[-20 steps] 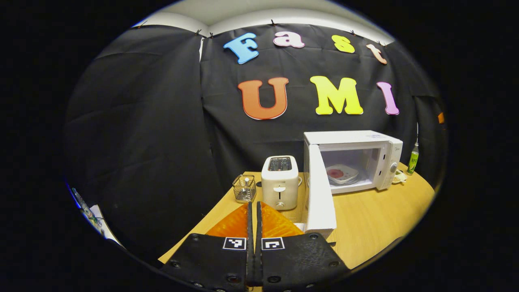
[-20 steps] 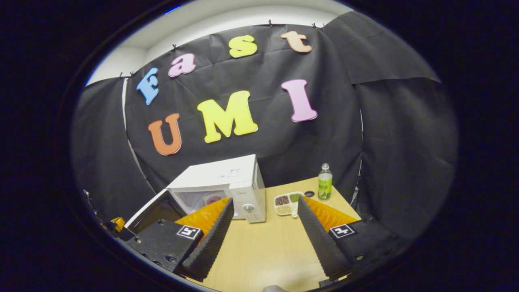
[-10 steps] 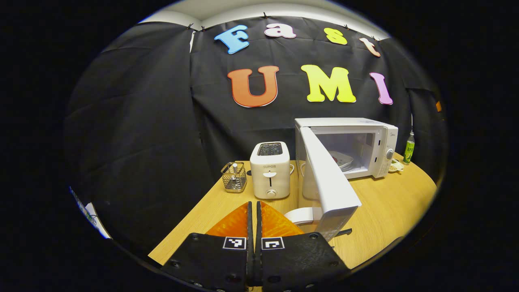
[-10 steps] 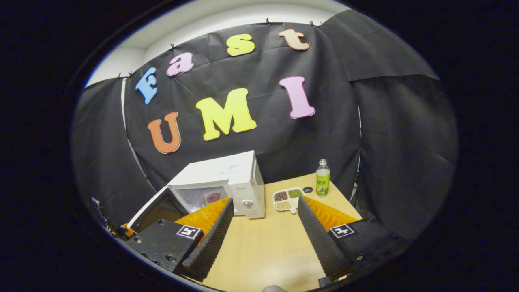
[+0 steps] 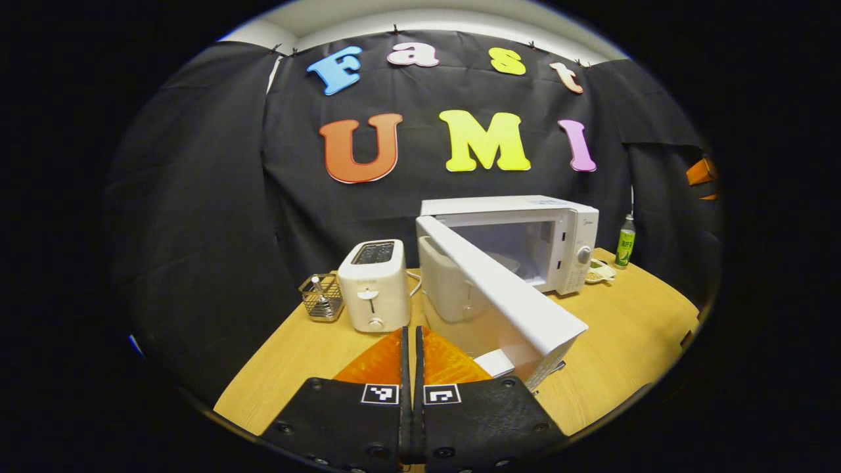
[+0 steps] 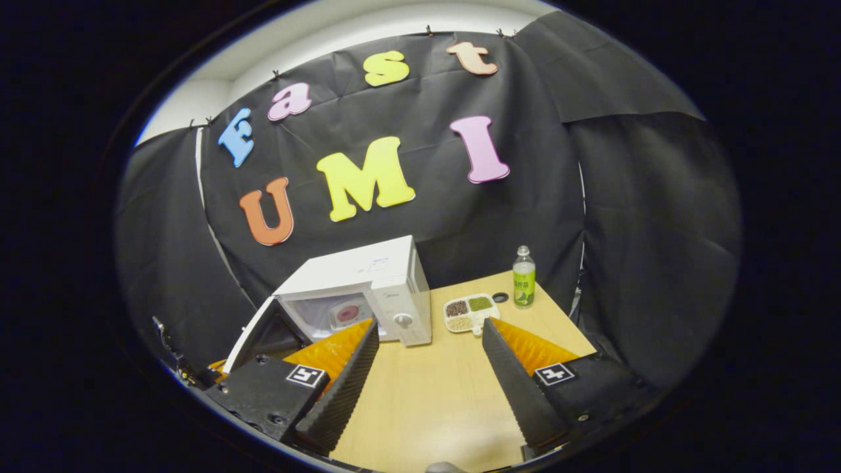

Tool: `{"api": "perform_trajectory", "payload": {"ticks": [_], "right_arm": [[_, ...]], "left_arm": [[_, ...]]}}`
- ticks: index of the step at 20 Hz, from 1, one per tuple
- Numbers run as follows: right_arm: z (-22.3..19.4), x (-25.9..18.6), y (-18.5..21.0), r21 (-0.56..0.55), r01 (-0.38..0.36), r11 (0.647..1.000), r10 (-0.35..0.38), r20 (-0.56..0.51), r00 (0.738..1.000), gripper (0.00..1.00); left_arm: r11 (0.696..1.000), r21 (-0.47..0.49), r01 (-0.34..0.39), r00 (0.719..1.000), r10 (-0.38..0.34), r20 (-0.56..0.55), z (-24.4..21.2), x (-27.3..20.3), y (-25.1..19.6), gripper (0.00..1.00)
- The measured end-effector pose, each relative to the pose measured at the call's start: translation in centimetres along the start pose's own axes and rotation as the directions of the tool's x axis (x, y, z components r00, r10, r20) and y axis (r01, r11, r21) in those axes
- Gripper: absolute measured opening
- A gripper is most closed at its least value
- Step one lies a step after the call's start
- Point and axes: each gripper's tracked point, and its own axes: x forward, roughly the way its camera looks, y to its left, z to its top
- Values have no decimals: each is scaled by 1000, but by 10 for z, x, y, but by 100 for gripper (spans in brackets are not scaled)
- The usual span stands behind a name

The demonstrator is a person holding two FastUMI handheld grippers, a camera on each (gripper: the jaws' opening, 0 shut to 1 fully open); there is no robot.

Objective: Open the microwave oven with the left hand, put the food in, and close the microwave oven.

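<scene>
The white microwave [image 5: 519, 226] stands at the back of the wooden table [image 5: 624, 328]. Its door [image 5: 502, 305] hangs partly open and slants toward me. My left gripper [image 5: 412, 332] is shut with nothing between its fingers, its tips just left of the door's free edge. In the right gripper view the microwave [image 6: 374, 289] shows a white plate with red food [image 6: 346, 313] inside, behind the angled door [image 6: 259, 328]. My right gripper [image 6: 427, 358] is open and holds nothing, above the table in front of the microwave.
A white toaster [image 5: 373, 286] and a small wire basket [image 5: 320, 297] stand left of the microwave. On its right are a compartment tray of beans [image 6: 468, 313], a green bottle [image 6: 523, 286] and a small black ring [image 6: 500, 297].
The microwave door has swung from wide open to partly open, toward the oven. My left gripper stayed shut beside its edge and moved round to the left. The right gripper stayed open.
</scene>
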Motion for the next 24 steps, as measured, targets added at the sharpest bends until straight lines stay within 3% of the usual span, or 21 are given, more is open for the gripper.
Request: {"api": "perform_trajectory", "payload": {"ticks": [1, 2, 3, 11, 14, 15, 16, 17, 18, 19, 21, 22, 23, 24], "right_arm": [[-3, -1, -2, -1, 3, 1000, -3, -2, 1000, 91], [-4, -1, -5, 0, 7, 1000, -7, -5, 1000, 100], [-4, -2, -6, 3, 7, 1000, -7, -4, 1000, 92], [-2, -11, -24, -2, 26, 1000, -26, -2, 1000, 91], [0, -11, -32, -8, 34, 999, -34, -10, 999, 91], [-1, -11, -35, -11, 35, 999, -35, -12, 999, 100], [1, -10, -38, -14, 36, 999, -36, -13, 999, 100], [3, -10, -41, -18, 38, 999, -38, -12, 999, 92], [5, -9, -43, -21, 38, 999, -39, -14, 999, 100], [6, -9, -45, -21, 36, 999, -37, -15, 999, 92], [9, -6, -50, -31, 35, 999, -36, -15, 999, 92], [11, -4, -53, -39, 34, 999, -35, -16, 999, 100], [12, -2, -55, -45, 32, 998, -33, -17, 999, 92], [13, 1, -58, -51, 30, 998, -31, -19, 999, 92]], "left_arm": [[1000, 4, 22, 1000, -22, 0, 0, 2, -12, 0], [999, 6, 43, 999, -43, -2, 0, 4, -24, 0], [998, 8, 65, 998, -65, -2, 0, 6, -36, 0], [981, -1, 193, 981, -193, -10, 3, 23, -117, 0], [977, -5, 211, 977, -211, -8, 9, 34, -136, 0], [976, -8, 217, 976, -217, -4, 12, 39, -141, 0], [975, -10, 220, 975, -220, -1, 15, 43, -145, 0], [975, -9, 222, 975, -222, -1, 17, 48, -148, 0], [975, -7, 224, 975, -224, -4, 18, 54, -153, 0], [974, -2, 225, 974, -225, -7, 19, 59, -156, 0], [975, 3, 222, 975, -222, -5, 23, 67, -162, 0], [975, 3, 221, 975, -221, -3, 25, 70, -165, 0], [975, 3, 220, 975, -220, -3, 26, 74, -169, 0], [976, 3, 219, 976, -219, -6, 26, 78, -173, 0]]}}
